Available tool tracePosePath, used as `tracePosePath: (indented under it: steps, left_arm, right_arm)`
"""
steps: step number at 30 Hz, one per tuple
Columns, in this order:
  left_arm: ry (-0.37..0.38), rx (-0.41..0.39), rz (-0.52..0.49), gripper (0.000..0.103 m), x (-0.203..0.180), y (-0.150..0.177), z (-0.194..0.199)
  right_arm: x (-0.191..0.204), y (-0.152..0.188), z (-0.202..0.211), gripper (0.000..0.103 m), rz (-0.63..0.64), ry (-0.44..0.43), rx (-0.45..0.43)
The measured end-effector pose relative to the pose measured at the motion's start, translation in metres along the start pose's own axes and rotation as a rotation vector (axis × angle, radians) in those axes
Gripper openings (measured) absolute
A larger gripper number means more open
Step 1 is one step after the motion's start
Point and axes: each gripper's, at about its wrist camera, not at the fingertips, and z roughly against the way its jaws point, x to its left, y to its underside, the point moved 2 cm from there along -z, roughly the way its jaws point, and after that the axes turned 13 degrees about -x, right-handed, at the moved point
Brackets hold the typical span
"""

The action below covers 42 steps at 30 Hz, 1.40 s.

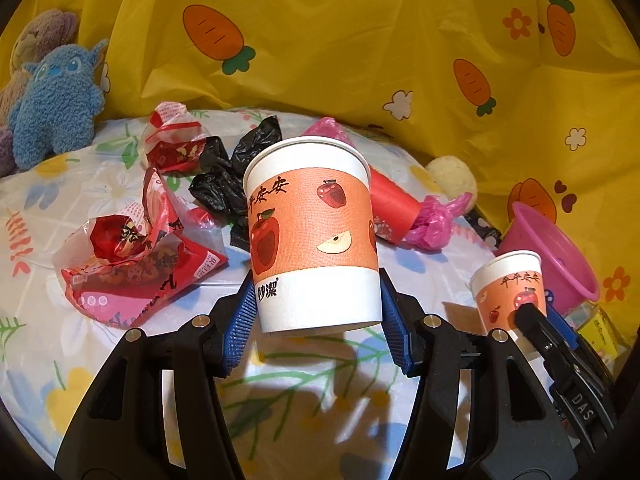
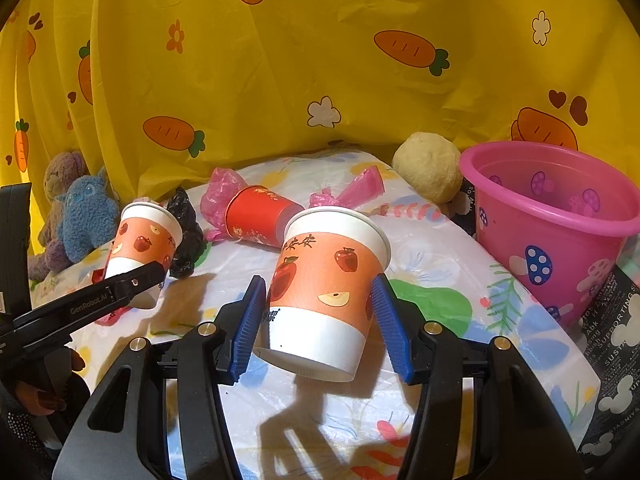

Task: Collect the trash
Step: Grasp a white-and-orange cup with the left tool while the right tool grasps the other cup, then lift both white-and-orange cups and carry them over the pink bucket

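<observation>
- The left hand-held gripper (image 1: 316, 316) clamps an apple-print paper cup (image 1: 312, 236) between its blue ribbed pads; the cup is upright, lifted clear of the flowered counter (image 1: 100, 360), its shadow lying below it. Its inside is out of sight from this angle.
- The right hand-held gripper (image 2: 318, 328) grips a second apple-print paper cup (image 2: 328, 288) at its lower half, tilted slightly with the base raised off the counter. Its inside is also hidden.
- In the left wrist view the second cup (image 1: 508, 288) shows at the far right, just in front of the pink bucket (image 1: 560, 256).
- The pink bucket (image 2: 560, 216), printed with mushrooms, stands upright at the counter's right edge; what shows of its interior holds nothing.
- A red paper cup (image 2: 260, 220) lies on its side near the back, with crumpled pink plastic bags (image 2: 348, 192) beside it.
- A crumpled black plastic bag (image 1: 224, 176) lies behind the left cup, and torn red snack wrappers (image 1: 132, 256) are spread to its left.
- Both hand-held grippers point downward and forward over the counter, side by side, well apart.
- A blue plush toy (image 1: 56, 108) and a round cream plush ball (image 2: 428, 168) sit against the yellow carrot-print curtain (image 1: 340, 40).
</observation>
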Motion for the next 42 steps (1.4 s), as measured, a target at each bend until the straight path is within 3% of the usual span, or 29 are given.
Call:
tracePosePath:
  steps: [7,20,34,42]
  left_arm:
    - [0.074,-0.034,-0.03,0.056,-0.023,-0.002,0.02]
    - [0.226,-0.029,-0.097,0.056,-0.078,-0.01,0.025]
    - [0.5,-0.047,-0.171,0.056,-0.207,-0.036,-0.002]
    - [0.573,-0.021,-0.216,0.056,-0.26,-0.035,-0.03]
  right_arm:
    - [-0.003,-0.005,0.012,0.054,-0.008,-0.007,-0.023]
    - [-0.022,-0.03,0.034,0.054,-0.01,0.016,-0.092]
    - [-0.113,-0.098,0.049,0.054,0.005,0.241,-0.24]
    - [-0.148,-0.118,0.045,0.054,0.025,0.322,-0.253]
